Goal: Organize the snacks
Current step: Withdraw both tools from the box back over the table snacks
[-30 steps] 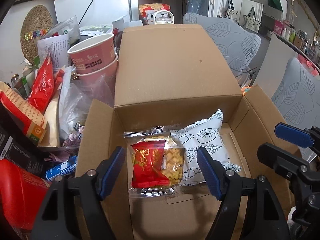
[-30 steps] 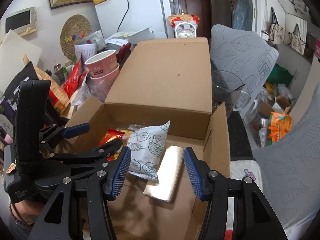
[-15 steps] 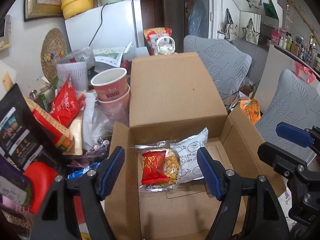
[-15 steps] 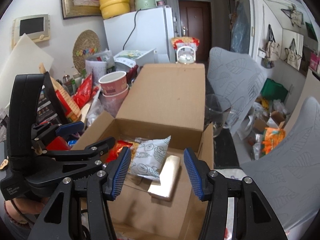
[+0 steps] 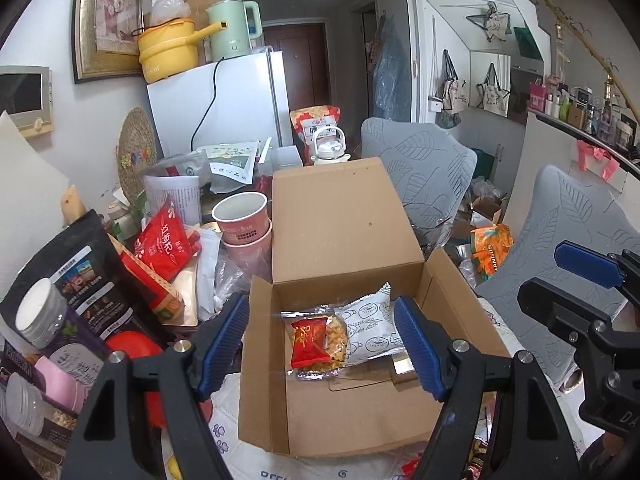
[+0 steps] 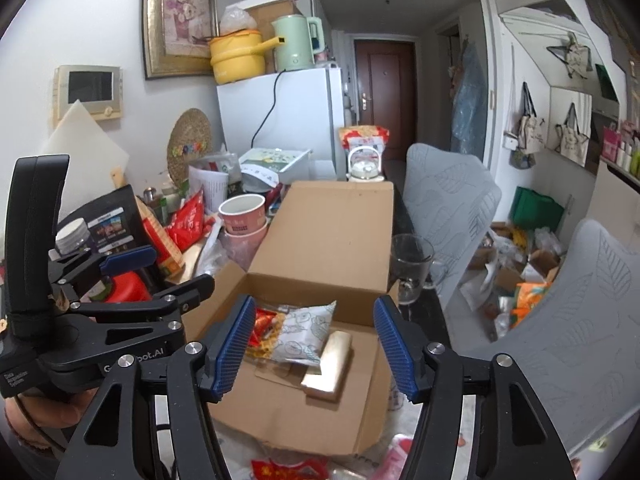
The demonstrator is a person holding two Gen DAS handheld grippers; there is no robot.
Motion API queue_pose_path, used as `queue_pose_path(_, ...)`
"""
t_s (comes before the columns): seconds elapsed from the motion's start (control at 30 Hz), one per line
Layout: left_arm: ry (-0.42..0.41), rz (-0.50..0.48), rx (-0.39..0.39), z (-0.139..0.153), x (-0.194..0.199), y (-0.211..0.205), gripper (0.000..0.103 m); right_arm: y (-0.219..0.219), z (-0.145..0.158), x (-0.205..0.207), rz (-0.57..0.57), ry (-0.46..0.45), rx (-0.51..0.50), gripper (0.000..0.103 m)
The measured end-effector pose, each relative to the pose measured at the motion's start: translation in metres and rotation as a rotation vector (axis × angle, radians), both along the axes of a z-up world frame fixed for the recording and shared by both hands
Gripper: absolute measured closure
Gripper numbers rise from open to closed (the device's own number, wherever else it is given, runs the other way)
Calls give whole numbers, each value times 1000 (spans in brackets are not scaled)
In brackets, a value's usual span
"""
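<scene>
An open cardboard box (image 5: 360, 420) (image 6: 280, 408) stands on the table with its lid flap up. Inside lie a clear packet with a red label (image 5: 314, 342) (image 6: 262, 326), a white printed pouch (image 5: 370, 330) (image 6: 304, 332) and a gold bar packet (image 6: 328, 364), partly seen in the left wrist view (image 5: 402, 368). My left gripper (image 5: 326, 350) is open and empty, held back above the box's near side. My right gripper (image 6: 316, 350) is open and empty too, above the box. Each gripper also shows in the other's view, the right one (image 5: 580, 304) and the left one (image 6: 132, 276).
Left of the box is clutter: stacked pink paper cups (image 5: 242, 220), a red snack bag (image 5: 162, 244), a black pouch (image 5: 76, 280), white-lidded jars (image 5: 38, 312) and a red container (image 5: 132, 344). A glass cup (image 6: 410, 264) stands right of the box. More snack packets (image 6: 288, 470) lie at the front. Grey chairs (image 5: 568, 240) stand on the right.
Both grippers have pulled back and up from the box, so it looks smaller and more of the room shows. Both stay open. The packets in the box have not moved.
</scene>
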State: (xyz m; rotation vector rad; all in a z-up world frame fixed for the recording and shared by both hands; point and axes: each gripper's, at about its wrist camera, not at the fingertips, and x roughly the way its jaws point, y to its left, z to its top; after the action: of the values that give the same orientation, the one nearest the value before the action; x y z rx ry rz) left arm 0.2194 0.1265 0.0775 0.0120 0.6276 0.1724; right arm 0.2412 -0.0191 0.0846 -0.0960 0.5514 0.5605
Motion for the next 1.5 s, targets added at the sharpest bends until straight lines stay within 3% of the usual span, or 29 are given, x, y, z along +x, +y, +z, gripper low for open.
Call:
queue_pose_path(0.4,-50,-11,-16,13,-52,-12,20,-20,12,-51,10,-51,29,25)
queue_pose_path(0.9,-58,-82,-6,3,-122,-38,20,-50,-10,-106,-30,-19,38,24)
queue_pose_path(1.1,-89,-139,-51,-6,-147,-45,20,-59,-22,-126,-53,-14,40,25)
queue_pose_path(1.5,-4,-171,-85,-45,-164,-62,20,-80,-63,-156,-110,61,56,25)
